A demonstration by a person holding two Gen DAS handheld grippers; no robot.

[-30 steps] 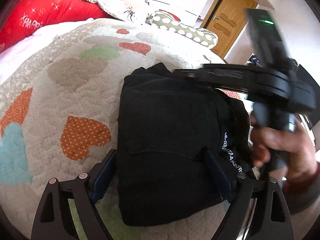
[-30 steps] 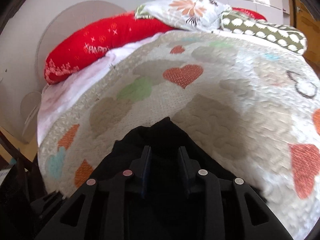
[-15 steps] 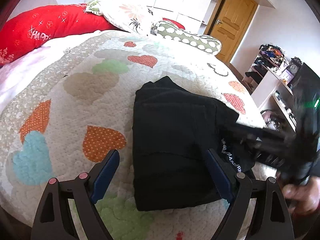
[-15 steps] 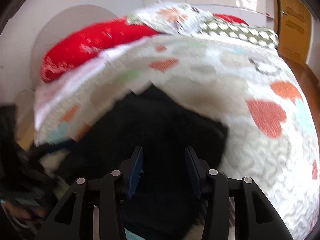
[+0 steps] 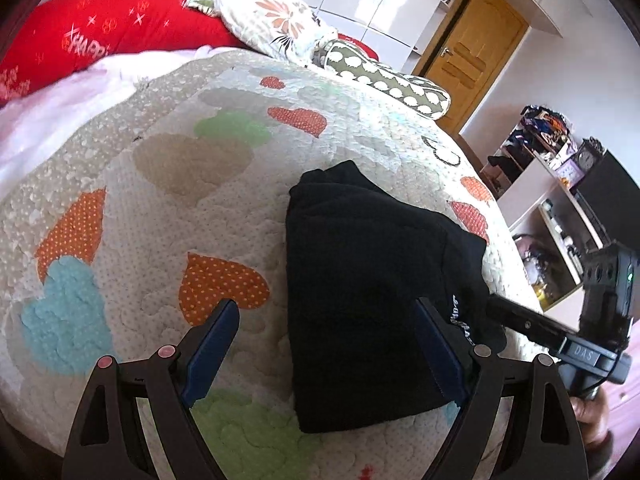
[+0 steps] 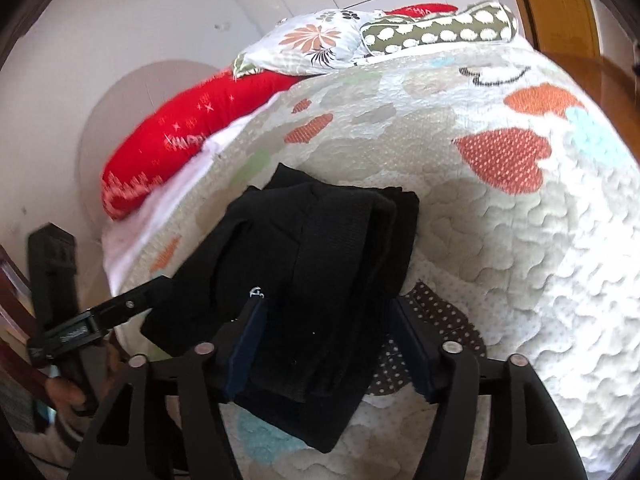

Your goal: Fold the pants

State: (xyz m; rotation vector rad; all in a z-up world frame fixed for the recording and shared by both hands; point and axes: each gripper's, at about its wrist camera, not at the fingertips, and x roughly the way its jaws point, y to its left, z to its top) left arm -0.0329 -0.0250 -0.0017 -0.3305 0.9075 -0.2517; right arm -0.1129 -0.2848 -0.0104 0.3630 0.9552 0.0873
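Pants (image 6: 316, 280) between opening right gripper (image 6: 328, 344) jaws

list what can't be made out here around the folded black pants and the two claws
- Left wrist view: the white lettering on the black pants is too small and partly behind the left claw finger to read.
- Left wrist view: the right claw fingertips are hidden behind the pants.
- Right wrist view: the near end of the pants is cut off behind the opening right claw.
- Both views: the pants' underside against the quilt is hidden.

The pants (image 6: 320, 280) hide the quilt (image 6: 520, 260) beneath — small white lettering (image 5: 460, 316) on them is unreadable.
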